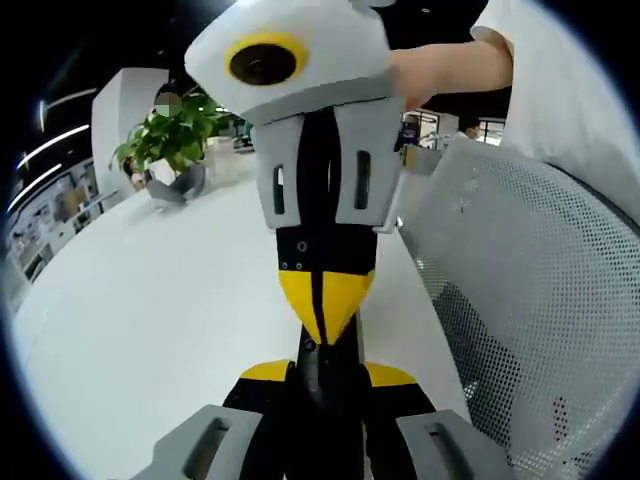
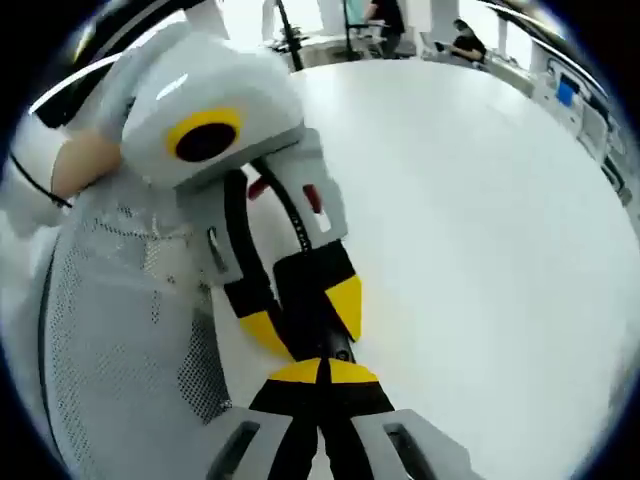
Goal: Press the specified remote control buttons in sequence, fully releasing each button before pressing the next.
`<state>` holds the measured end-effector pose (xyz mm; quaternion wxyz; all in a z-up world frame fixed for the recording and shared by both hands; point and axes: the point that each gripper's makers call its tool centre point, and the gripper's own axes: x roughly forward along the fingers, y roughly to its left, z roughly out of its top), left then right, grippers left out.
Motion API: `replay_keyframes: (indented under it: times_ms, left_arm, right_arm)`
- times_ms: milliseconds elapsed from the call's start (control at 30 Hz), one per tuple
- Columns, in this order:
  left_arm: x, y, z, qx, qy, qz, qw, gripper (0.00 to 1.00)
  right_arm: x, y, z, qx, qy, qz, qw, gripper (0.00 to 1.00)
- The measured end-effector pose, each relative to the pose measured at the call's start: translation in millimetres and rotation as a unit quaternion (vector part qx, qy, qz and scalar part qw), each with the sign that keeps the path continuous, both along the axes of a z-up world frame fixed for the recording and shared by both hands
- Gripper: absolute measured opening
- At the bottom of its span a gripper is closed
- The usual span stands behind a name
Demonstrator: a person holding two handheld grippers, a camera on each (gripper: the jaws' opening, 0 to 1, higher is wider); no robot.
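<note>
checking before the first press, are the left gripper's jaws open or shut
Shut: in the left gripper view, the left gripper has its jaws closed, tip to tip with the right gripper.

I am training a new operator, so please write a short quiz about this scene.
1. True or false: the left tool and the right tool point away from each other.
2. What stands at the far end of the white table in the left gripper view? A) a potted plant B) a kettle C) a laptop
3. Name the grey piece of furniture beside the table's edge.

Key: 1. False, they meet tip to tip. 2. A, the potted plant. 3. A mesh chair.
</note>
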<state>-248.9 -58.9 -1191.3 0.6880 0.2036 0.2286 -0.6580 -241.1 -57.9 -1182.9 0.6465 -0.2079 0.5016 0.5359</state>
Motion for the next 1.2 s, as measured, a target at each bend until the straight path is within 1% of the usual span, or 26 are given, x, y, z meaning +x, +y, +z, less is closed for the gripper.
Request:
replay_keyframes:
  times_ms: [33, 67, 100, 200, 300, 333, 367, 433, 500, 567, 600, 733, 833, 867, 967, 1000, 1033, 1100, 1133, 1167, 1200]
  left_arm:
    - [0.1, 0.0, 0.2, 0.0, 0.0, 0.0, 1.0, 0.26]
    - [0.1, 0.0, 0.2, 0.0, 0.0, 0.0, 1.0, 0.26]
    - [0.3, 0.1, 0.3, 0.0, 0.0, 0.0, 1.0, 0.26]
    - [0.5, 0.1, 0.4, 0.0, 0.0, -0.001, 1.0, 0.26]
    - [0.7, 0.2, 0.4, 0.0, 0.0, -0.002, 1.0, 0.26]
    - [0.7, 0.3, 0.4, 0.0, 0.001, -0.002, 1.0, 0.26]
    - [0.8, 0.3, 0.4, -0.001, 0.001, -0.002, 1.0, 0.26]
    - [0.9, 0.5, 0.2, -0.001, 0.001, -0.003, 1.0, 0.26]
    - [1.1, 0.4, 0.1, -0.001, 0.001, -0.003, 1.0, 0.26]
    - [1.2, 0.3, 0.1, 0.0, 0.001, -0.003, 1.0, 0.26]
    - [1.2, 0.2, 0.3, 0.0, 0.0, -0.003, 1.0, 0.26]
    - [1.1, 0.0, 0.5, 0.001, 0.001, -0.004, 1.0, 0.25]
    - [1.4, -0.1, 0.4, 0.001, 0.001, -0.004, 1.0, 0.25]
    - [1.4, -0.1, 0.4, 0.001, 0.0, -0.004, 1.0, 0.25]
    - [1.7, -0.1, 0.0, 0.001, 0.001, -0.004, 1.0, 0.25]
    - [1.7, -0.1, 0.0, 0.001, 0.001, -0.004, 1.0, 0.25]
    - [1.8, -0.1, -0.1, 0.001, 0.001, -0.003, 1.0, 0.25]
    - [1.9, -0.1, -0.1, 0.001, 0.001, -0.003, 1.0, 0.25]
    - [1.9, 0.0, -0.1, 0.002, 0.001, -0.003, 1.0, 0.25]
    - [2.0, 0.0, -0.2, 0.001, 0.001, -0.002, 1.0, 0.25]
    - [2.0, 0.0, -0.2, 0.001, 0.001, -0.002, 1.0, 0.25]
  right_arm:
    - [4.3, -2.8, -0.7, -0.006, -0.014, 0.015, 0.9998, 0.0]
    - [8.7, -6.4, -1.8, -0.021, -0.028, 0.02, 0.9992, 0.0]
    - [9.0, -7.7, -2.3, -0.028, -0.031, 0.032, 0.9986, 0.0]
    - [4.8, 0.8, -1.2, -0.021, -0.027, 0.058, 0.9977, 0.0]
    - [1.0, 7.1, -1.5, -0.018, -0.019, 0.067, 0.9974, 0.0]
    - [3.0, 3.9, -2.7, -0.031, -0.027, 0.082, 0.9958, 0.0]
    - [2.3, 5.1, -1.9, -0.029, -0.026, 0.092, 0.995, 0.0]
    - [2.1, 5.7, -3.3, -0.039, -0.023, 0.095, 0.9945, 0.0]
    - [2.9, 5.4, -4.6, -0.048, -0.027, 0.116, 0.9917, 0.0]
    - [4.6, 6.1, -5.1, -0.053, -0.02, 0.112, 0.992, 0.0]
    - [5.1, 5.1, -5.4, -0.06, -0.009, 0.096, 0.9935, 0.0]
    - [6.5, 6.9, -6.9, -0.077, -0.002, 0.095, 0.9925, 0.0]
    - [7.1, 6.9, -8.8, -0.092, -0.005, 0.098, 0.9909, 0.0]
    - [6.2, 6.6, -8.4, -0.096, -0.011, 0.102, 0.9902, 0.0]
    - [7.5, 5.8, -8.7, -0.097, -0.017, 0.099, 0.9902, 0.0]
    - [8.1, 5.2, -8.3, -0.092, -0.016, 0.084, 0.9921, 0.0]
    - [8.1, 4.8, -8.2, -0.089, -0.016, 0.084, 0.9924, 0.0]
    - [8.5, 5.2, -7.4, -0.066, -0.019, 0.065, 0.9955, 0.0]
    - [8.0, 4.2, -6.8, -0.061, -0.022, 0.068, 0.9956, 0.0]
    - [7.8, 4.9, -6.0, -0.048, -0.035, 0.078, 0.9952, 0.0]
    - [6.7, 4.7, -4.9, -0.044, -0.04, 0.078, 0.9952, 0.0]
